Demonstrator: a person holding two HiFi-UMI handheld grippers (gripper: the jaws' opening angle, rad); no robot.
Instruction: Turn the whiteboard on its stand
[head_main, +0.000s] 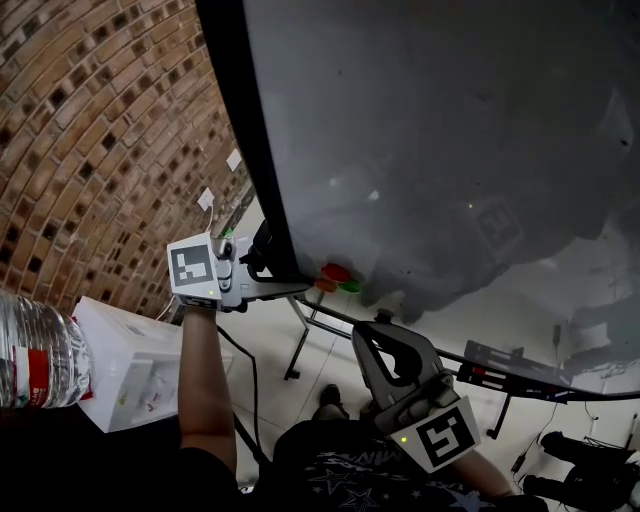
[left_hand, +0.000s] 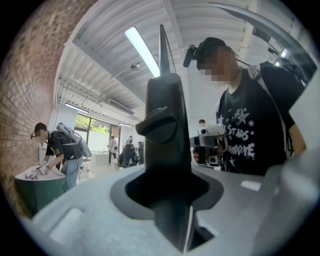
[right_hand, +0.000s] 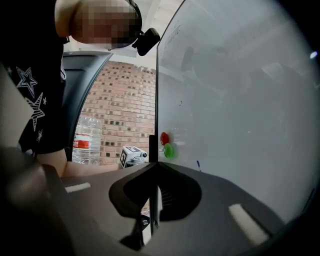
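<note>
The whiteboard fills the upper right of the head view, tilted, with a black frame down its left side. My left gripper is shut on that frame near its lower corner. In the left gripper view the black frame bar, with a knob on it, stands between the jaws. My right gripper reaches up to the board's bottom edge and is shut on it. The right gripper view shows the thin board edge running into the jaws. A red magnet and a green magnet stick near the corner.
A brick wall stands at the left. A water bottle and a white box are at the lower left. The stand's legs and a black rail lie below the board. Other people work in the background.
</note>
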